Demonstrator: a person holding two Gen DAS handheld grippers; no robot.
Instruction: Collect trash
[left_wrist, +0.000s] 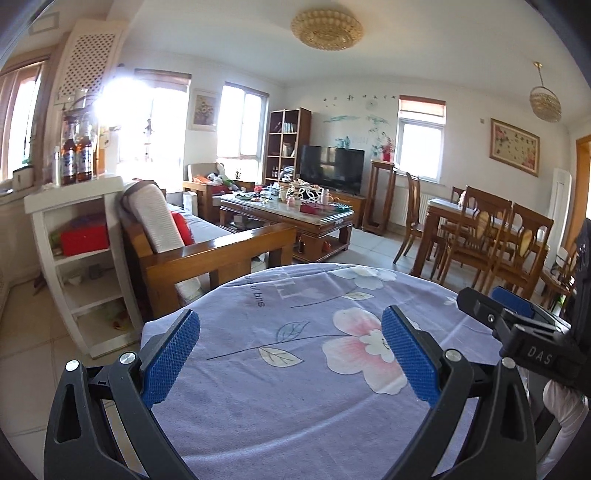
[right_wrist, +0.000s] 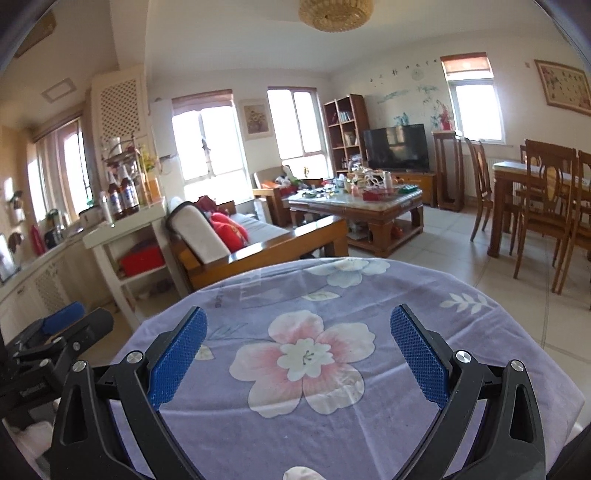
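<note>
My left gripper (left_wrist: 291, 328) is open above a table covered with a purple flowered cloth (left_wrist: 295, 406), with nothing between its blue pads (left_wrist: 170, 358). My right gripper (right_wrist: 298, 325) is open too, over the same cloth (right_wrist: 369, 424), its blue pads (right_wrist: 417, 358) empty. In the left wrist view the right gripper (left_wrist: 517, 317) shows at the right edge; in the right wrist view the left gripper (right_wrist: 62, 325) shows at the left edge. No trash lies on the cloth in either view. A cluttered coffee table (left_wrist: 295, 210) stands far off across the room.
A wooden sofa (left_wrist: 207, 251) with a red cushion (right_wrist: 229, 229) stands beyond the table. A white shelf unit (left_wrist: 85, 258) with bottles (left_wrist: 77, 155) is on the left. A dining table and chairs (left_wrist: 487, 236) stand at the right, a TV (left_wrist: 332, 166) at the back. Tiled floor lies between.
</note>
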